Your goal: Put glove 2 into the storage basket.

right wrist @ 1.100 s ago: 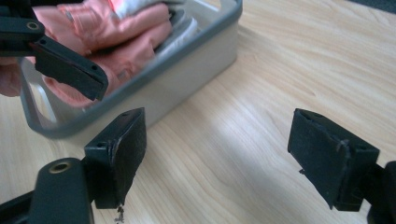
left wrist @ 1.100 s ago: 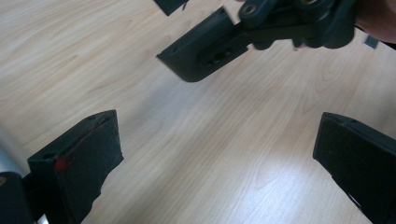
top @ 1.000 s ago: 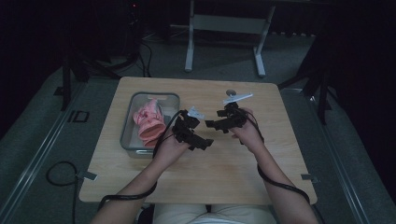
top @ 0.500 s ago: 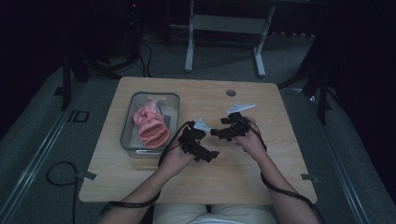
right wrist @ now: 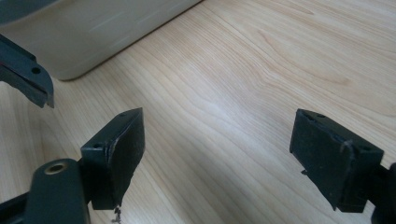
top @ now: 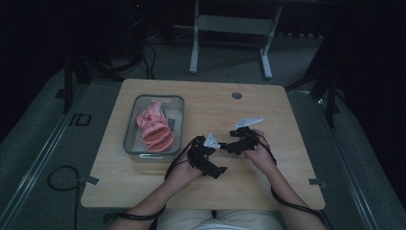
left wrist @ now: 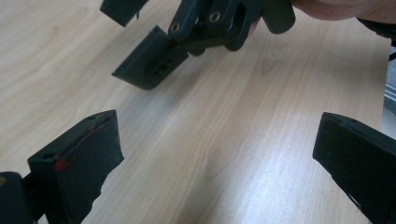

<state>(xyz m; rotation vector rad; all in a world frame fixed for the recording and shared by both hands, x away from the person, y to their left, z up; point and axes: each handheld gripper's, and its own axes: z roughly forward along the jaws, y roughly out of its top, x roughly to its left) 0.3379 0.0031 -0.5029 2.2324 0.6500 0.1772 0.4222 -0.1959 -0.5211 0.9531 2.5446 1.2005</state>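
Left gripper (top: pixel 214 168): jaws wide apart, nothing between them, bare wooden table (top: pixel 287 191) beneath; right gripper (top: pixel 229 145): jaws likewise spread and empty over the wood; the two grippers sit near each other at the table's middle front, the right one's jaws visible just ahead in the left gripper view; clear bin (top: pixel 131 125) stands to their left, pink cloth (top: pixel 154 127) bundled inside it, well apart from both grippers.

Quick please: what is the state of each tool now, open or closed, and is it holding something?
Left tool: open, holding nothing, above the bare table.
Right tool: open, holding nothing.
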